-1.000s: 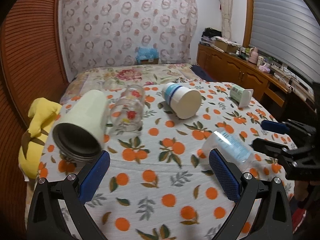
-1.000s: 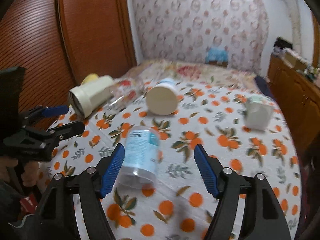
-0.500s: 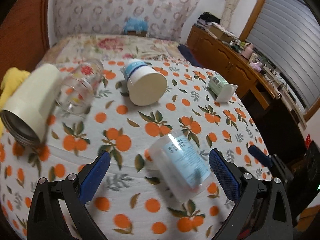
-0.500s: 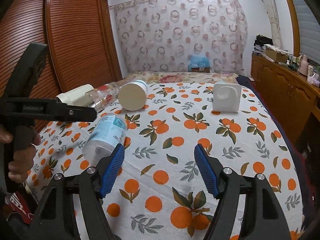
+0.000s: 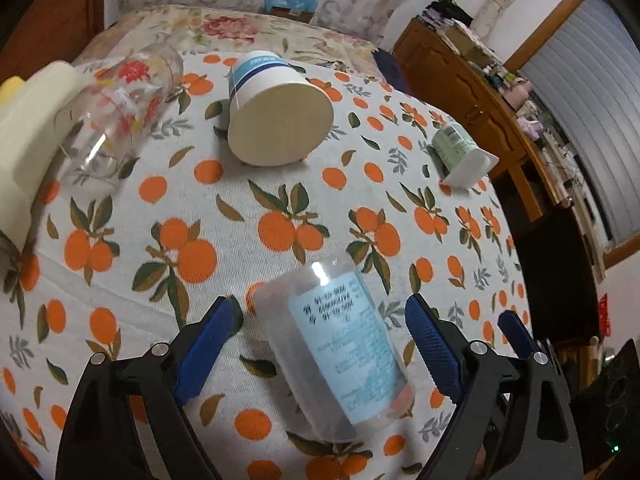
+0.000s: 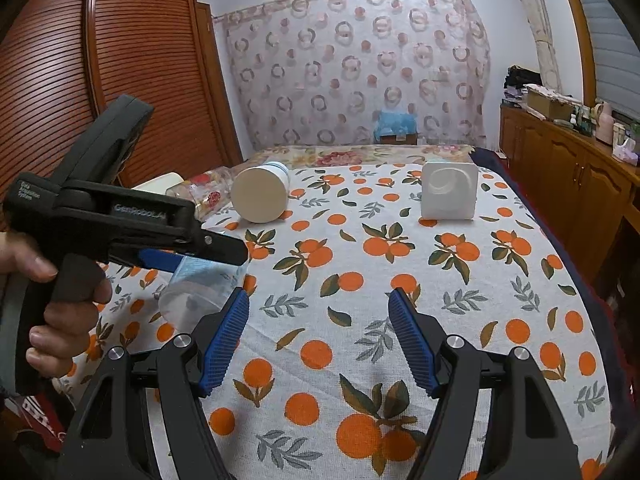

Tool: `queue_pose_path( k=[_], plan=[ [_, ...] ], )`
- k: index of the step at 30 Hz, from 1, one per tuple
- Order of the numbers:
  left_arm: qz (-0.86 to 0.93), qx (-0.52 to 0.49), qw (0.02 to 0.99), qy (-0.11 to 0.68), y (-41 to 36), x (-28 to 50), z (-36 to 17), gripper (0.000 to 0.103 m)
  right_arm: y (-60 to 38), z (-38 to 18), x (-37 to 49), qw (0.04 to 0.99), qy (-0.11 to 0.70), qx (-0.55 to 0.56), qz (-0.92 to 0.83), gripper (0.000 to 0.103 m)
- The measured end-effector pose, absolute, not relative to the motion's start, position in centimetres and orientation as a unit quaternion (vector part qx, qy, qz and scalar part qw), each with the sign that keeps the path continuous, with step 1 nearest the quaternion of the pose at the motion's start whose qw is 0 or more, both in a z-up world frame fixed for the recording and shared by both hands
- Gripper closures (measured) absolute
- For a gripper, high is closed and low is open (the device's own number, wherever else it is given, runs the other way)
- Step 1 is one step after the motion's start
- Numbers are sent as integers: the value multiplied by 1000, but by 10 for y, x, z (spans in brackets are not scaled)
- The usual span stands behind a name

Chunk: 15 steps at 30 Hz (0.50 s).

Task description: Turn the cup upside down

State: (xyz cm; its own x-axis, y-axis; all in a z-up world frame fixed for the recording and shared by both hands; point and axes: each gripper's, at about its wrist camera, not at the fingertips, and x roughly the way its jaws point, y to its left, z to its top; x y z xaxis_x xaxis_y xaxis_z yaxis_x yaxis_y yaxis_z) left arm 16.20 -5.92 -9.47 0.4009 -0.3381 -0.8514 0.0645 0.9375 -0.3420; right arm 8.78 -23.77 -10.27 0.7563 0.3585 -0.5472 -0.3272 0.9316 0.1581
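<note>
Nearest, left gripper (image 5: 316,344): lowered over the tablecloth (image 5: 248,216), fingers spread wide to either side of the clear plastic cup (image 5: 336,344), neither blue pad touching it.
Left hand (image 6: 52,304): wrapped round the black grip at the left edge of the right wrist view, tool angled down toward the cup.
Clear plastic cup: lying on its side between the left fingers, blue label up, closed base pointing away, open mouth toward the camera.
Right gripper (image 6: 318,338): held just beside and to the right of the cup, fingers released and parted, grasping nothing, only orange-print cloth between them.
Farther, paper cup (image 5: 276,116): on its side mid-table, white with blue bands.
Glass tumbler (image 5: 120,100): on its side to the left, touching a cream cylinder (image 5: 28,124).
Small green-labelled cup (image 5: 460,152): tipped over near the right edge.
Beyond: wooden sideboard (image 6: 568,184), patterned curtain (image 6: 360,72).
</note>
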Motion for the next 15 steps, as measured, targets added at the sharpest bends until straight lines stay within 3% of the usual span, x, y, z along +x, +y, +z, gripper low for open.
queue_pose_path(
  k=[3, 9, 15],
  plan=[
    [-119, -124, 824, 540, -61, 166, -96, 19, -238, -102, 88, 937, 296, 25, 183, 29],
    [-114, -125, 818, 549, -60, 175, -100, 40, -238, -102, 88, 937, 296, 25, 183, 29],
    [-115, -112, 835, 526, -56, 176, -89, 45, -240, -102, 87, 938, 294, 18, 182, 29]
  ],
)
